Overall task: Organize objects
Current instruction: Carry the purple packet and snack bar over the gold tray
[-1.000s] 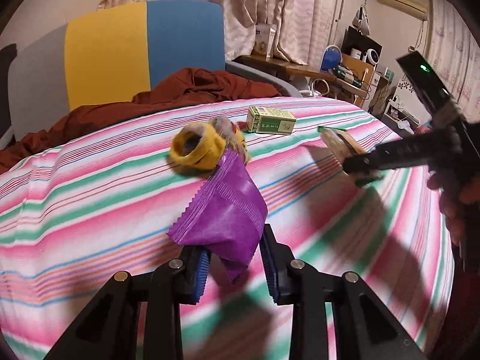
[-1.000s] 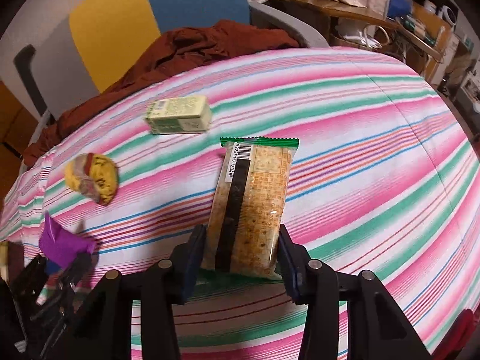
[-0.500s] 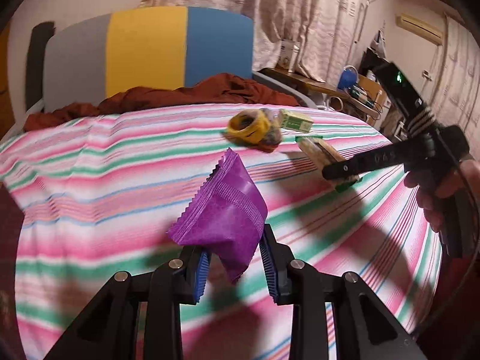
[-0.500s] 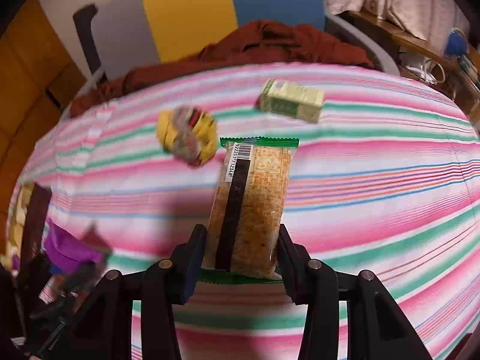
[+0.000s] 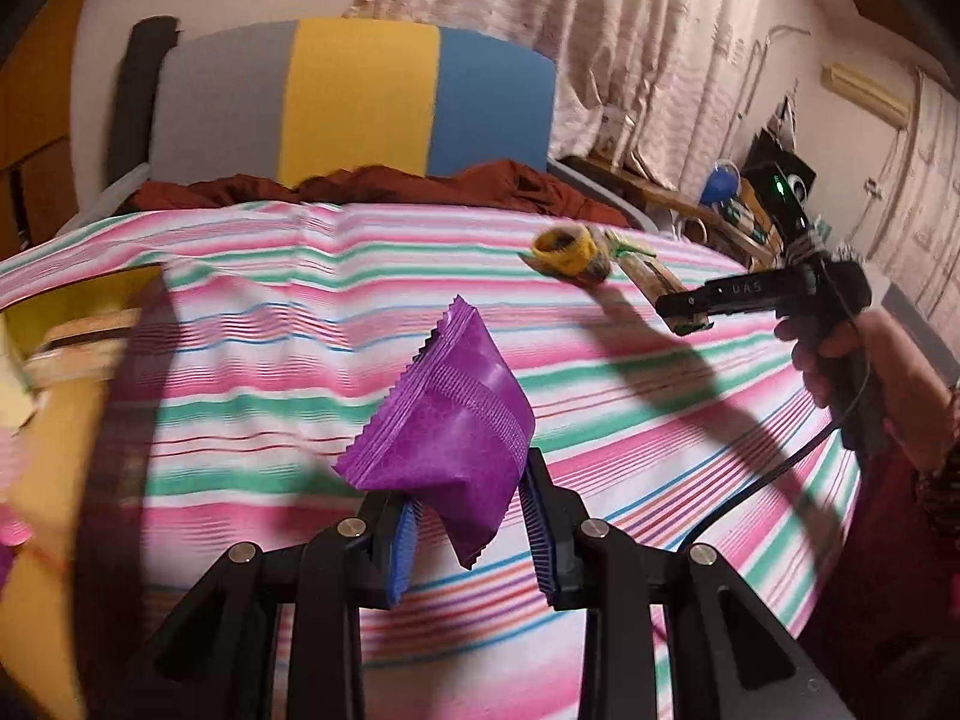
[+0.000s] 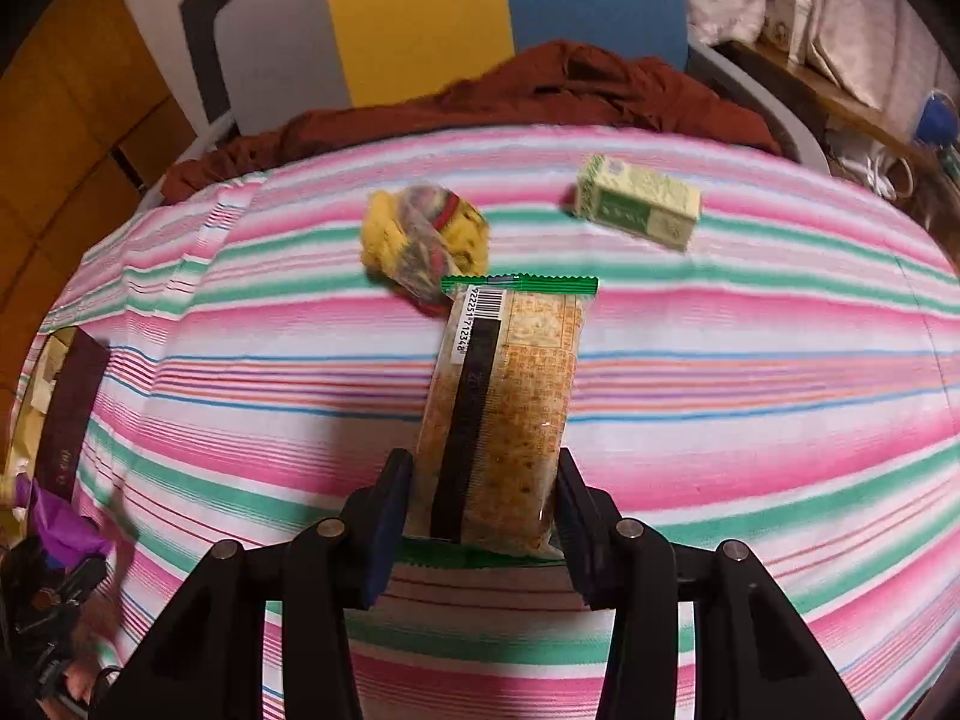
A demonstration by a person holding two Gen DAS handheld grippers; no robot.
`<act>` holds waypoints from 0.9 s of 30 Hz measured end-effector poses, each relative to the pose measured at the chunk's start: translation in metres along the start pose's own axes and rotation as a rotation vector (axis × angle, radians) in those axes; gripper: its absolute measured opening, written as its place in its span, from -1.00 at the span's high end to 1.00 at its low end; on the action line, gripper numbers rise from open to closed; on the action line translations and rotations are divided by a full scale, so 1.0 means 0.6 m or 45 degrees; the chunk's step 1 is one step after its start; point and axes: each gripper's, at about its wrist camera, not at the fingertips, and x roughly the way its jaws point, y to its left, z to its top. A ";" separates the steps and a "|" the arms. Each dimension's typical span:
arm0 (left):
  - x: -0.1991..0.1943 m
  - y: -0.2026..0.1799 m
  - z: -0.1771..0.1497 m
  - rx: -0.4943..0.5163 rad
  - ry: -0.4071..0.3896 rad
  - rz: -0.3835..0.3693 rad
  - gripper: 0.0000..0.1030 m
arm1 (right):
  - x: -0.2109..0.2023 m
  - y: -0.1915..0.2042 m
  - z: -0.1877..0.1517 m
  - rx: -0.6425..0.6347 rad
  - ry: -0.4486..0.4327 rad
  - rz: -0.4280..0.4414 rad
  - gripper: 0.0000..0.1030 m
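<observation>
Our left tool [image 5: 468,525] grips a purple sachet [image 5: 447,444]. Our right tool [image 6: 483,507] clamps a cracker packet [image 6: 507,414] above the striped bed [image 6: 750,372], green box [image 6: 639,204] beyond.

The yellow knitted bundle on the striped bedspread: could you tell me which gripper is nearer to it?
Right. The right gripper, holding the cracker packet, hangs just beside the yellow knitted bundle. The left gripper, holding the purple packet, is farther back across the bedspread.
</observation>
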 end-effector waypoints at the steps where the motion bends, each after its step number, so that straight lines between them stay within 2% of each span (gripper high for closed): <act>1: -0.010 0.007 0.001 -0.010 -0.009 0.004 0.40 | -0.006 0.006 0.001 -0.016 -0.023 0.014 0.10; 7: -0.079 0.073 0.002 -0.109 -0.073 0.050 0.40 | -0.042 0.055 0.010 -0.096 -0.130 0.106 0.10; 14: -0.126 0.172 0.000 -0.307 -0.117 0.097 0.40 | -0.056 0.147 -0.013 -0.185 -0.117 0.208 0.10; 20: -0.159 0.267 -0.001 -0.463 -0.167 0.188 0.40 | -0.080 0.236 -0.031 -0.240 -0.123 0.327 0.10; 24: -0.164 0.320 -0.003 -0.540 -0.139 0.248 0.40 | -0.095 0.295 -0.041 -0.279 -0.128 0.393 0.10; 27: -0.157 0.357 -0.009 -0.609 -0.073 0.250 0.40 | -0.099 0.339 -0.051 -0.300 -0.125 0.449 0.10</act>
